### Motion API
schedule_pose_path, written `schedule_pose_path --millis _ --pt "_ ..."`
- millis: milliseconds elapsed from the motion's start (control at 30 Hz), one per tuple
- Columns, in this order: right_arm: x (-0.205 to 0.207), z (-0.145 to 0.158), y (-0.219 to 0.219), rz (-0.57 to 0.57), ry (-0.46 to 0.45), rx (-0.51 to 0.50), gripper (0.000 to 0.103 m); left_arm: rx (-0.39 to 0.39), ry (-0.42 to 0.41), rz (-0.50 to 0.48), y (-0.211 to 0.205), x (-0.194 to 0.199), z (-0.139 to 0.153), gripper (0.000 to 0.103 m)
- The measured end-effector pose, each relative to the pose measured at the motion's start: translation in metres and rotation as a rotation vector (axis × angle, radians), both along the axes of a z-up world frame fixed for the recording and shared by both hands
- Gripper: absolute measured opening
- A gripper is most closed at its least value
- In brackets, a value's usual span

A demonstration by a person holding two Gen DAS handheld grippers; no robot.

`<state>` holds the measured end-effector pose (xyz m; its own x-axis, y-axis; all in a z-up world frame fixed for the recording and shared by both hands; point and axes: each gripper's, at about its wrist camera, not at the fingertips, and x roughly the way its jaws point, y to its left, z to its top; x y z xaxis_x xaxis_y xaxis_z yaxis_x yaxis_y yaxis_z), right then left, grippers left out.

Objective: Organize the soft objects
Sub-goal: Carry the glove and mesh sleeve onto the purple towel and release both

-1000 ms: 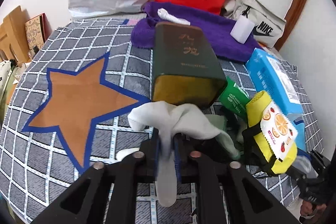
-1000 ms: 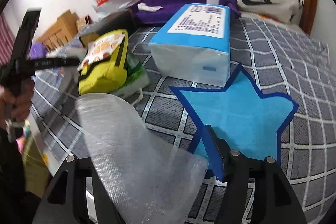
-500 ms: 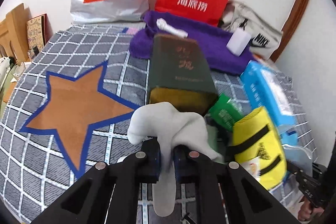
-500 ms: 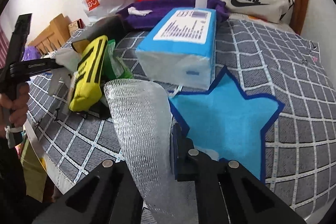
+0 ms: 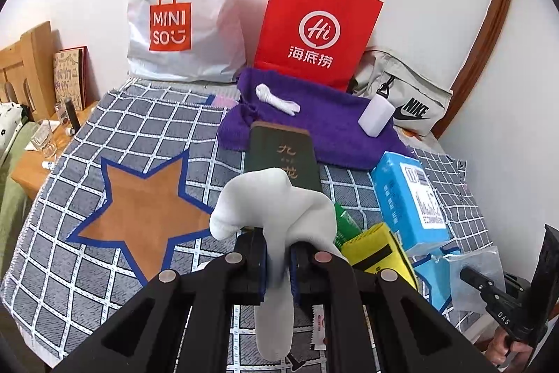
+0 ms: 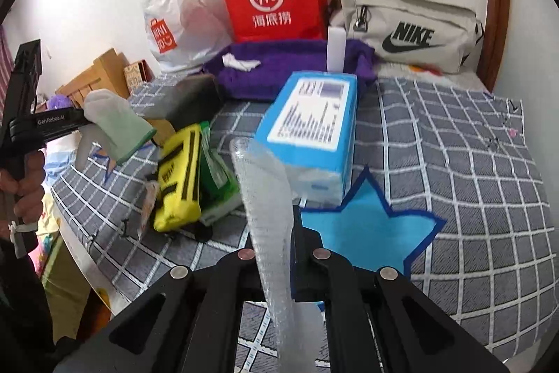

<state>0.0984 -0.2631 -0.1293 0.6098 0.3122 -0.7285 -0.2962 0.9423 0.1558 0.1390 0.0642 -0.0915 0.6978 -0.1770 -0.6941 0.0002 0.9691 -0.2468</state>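
In the left wrist view, the middle of the white sock point(image 5: 276, 212) is hidden between the pads of the left gripper point(image 5: 277, 263), and the lower front of the dark green box point(image 5: 281, 156) is covered by the sock. The green packet point(image 5: 344, 222) and yellow pouch point(image 5: 379, 249) are partly concealed behind the sock and gripper frame. At the lower right edge, the right gripper point(image 5: 503, 299) and hand point(image 5: 513, 346) are cut off. In the right wrist view, the bubble wrap sheet point(image 6: 270, 198) is blurred and its lower end is lost between the gripper arms; the print on the blue tissue pack point(image 6: 311, 142) is too blurred to be read
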Motion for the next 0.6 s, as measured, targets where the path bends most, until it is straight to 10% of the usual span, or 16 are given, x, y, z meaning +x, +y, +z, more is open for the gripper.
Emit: schedule_pose_path --millis 600 --pt "0.035 0.043 -0.004 0.031 -0.055 0.033 0.003 -0.018 0.004 -0.008 -0.014 0.021 0.025 0.010"
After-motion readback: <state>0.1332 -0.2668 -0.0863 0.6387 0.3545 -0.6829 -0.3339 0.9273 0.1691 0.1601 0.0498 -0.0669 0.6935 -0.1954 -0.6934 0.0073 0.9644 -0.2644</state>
